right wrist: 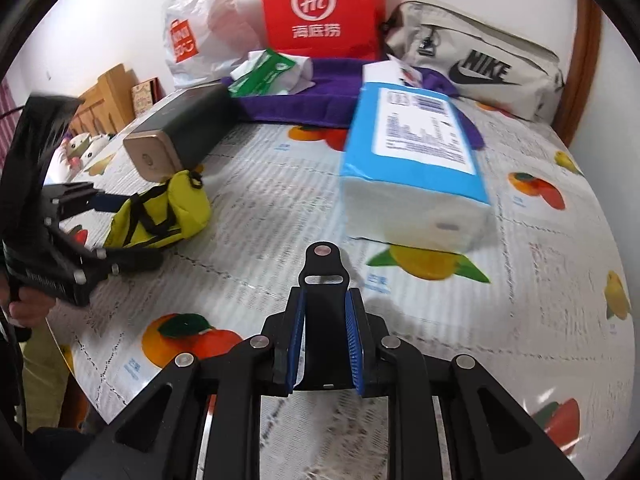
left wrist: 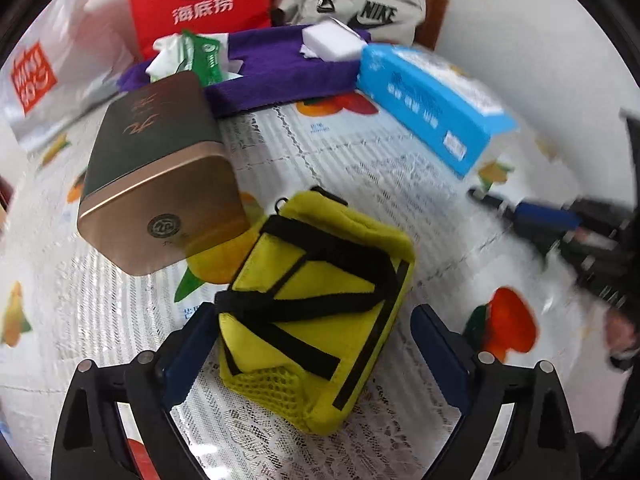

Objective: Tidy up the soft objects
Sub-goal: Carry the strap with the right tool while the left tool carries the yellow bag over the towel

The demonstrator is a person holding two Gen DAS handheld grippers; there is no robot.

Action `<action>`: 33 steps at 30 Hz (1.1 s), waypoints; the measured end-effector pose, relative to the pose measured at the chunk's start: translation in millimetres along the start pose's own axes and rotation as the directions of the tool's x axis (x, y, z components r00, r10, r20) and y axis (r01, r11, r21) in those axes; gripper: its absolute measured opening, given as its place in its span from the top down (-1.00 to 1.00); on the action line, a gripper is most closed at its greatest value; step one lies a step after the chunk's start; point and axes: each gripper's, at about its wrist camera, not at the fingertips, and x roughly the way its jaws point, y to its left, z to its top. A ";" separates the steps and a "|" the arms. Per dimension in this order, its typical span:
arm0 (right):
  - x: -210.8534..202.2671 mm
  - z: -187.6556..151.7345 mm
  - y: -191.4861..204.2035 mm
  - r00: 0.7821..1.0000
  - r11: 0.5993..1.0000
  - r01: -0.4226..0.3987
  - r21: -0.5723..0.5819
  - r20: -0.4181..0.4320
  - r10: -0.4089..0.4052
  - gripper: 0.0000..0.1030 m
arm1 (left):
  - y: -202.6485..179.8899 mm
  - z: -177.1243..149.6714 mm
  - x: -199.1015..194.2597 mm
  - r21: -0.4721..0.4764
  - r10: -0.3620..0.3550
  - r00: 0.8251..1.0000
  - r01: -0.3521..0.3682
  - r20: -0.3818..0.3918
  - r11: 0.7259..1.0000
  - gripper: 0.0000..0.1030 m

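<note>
Left wrist view: left gripper (left wrist: 312, 344) spread wide around the yellow pouch (left wrist: 316, 312), fingers either side, not yet squeezing. Pouch lies on the fruit-print tablecloth (left wrist: 360, 168), its top corner touching the gold-capped tin box (left wrist: 160, 184). Best to close on the padded body, not the loose black straps. Soft fabric, mesh pocket at the near end.

Right wrist view: right gripper (right wrist: 325, 340) pressed nearly together, holding nothing; blue tissue pack (right wrist: 416, 160) ahead, pouch far left.
</note>
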 end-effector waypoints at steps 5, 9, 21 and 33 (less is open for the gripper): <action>-1.1 -5.9 -11.6 1.000 0.998 -0.002 0.060 -0.002 0.003 0.60 | -4.3 -1.0 -0.2 -0.025 0.057 0.998 -0.056 0.021 0.998 -0.69; -4.2 -8.8 -12.7 1.000 0.998 -0.009 0.065 0.007 0.008 0.60 | 3.7 -2.4 -7.9 -0.081 0.063 0.997 -0.060 0.033 0.995 -0.44; -24.8 -4.6 -20.3 0.999 0.995 0.008 0.099 0.045 -0.012 0.60 | 12.9 -9.4 -40.6 -0.197 0.062 0.996 -0.048 0.063 0.979 -0.30; -51.8 21.4 -15.3 0.994 0.997 -0.027 0.076 0.108 0.019 0.60 | 12.9 8.3 -77.1 -0.234 0.068 0.990 -0.038 0.123 0.972 -0.30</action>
